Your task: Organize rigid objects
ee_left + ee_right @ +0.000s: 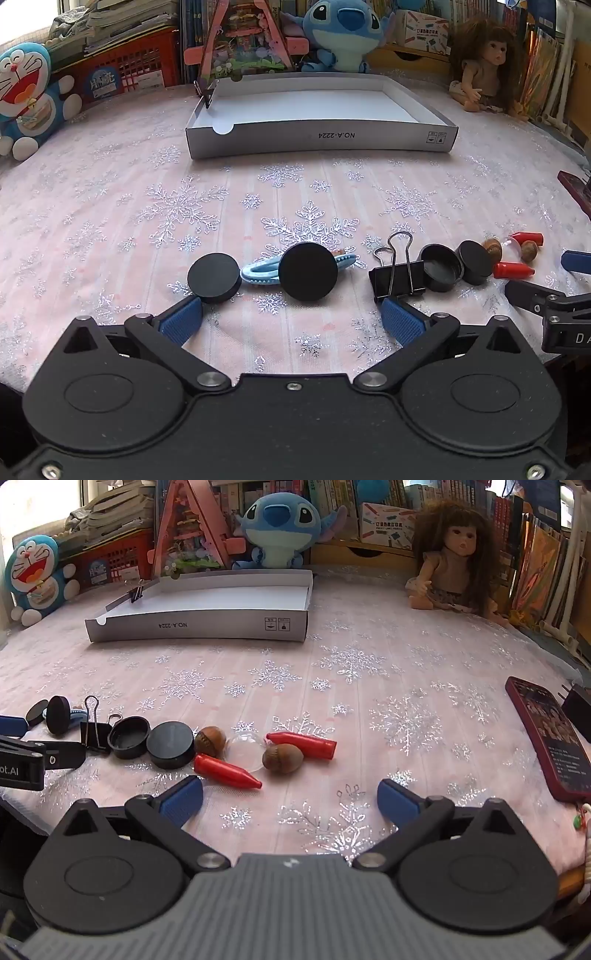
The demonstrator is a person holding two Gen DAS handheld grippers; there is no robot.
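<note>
A row of small objects lies on the pink snowflake cloth. In the left wrist view: two black discs (213,272) (307,271), a blue hair clip (258,275), a black binder clip (397,278), an open black cap (441,266) and another black disc (476,261). My left gripper (291,319) is open and empty just before them. In the right wrist view: two red crayon-like pieces (227,771) (303,744), two acorns (210,740) (282,757) and a clear dome (245,749). My right gripper (290,797) is open and empty near them. A white box tray (321,142) stands behind.
A small binder clip (205,94) is clipped on the tray's left wall. A red phone (546,734) lies at the right. Plush toys (26,96) (341,33), a doll (452,557), a red crate and books line the back edge.
</note>
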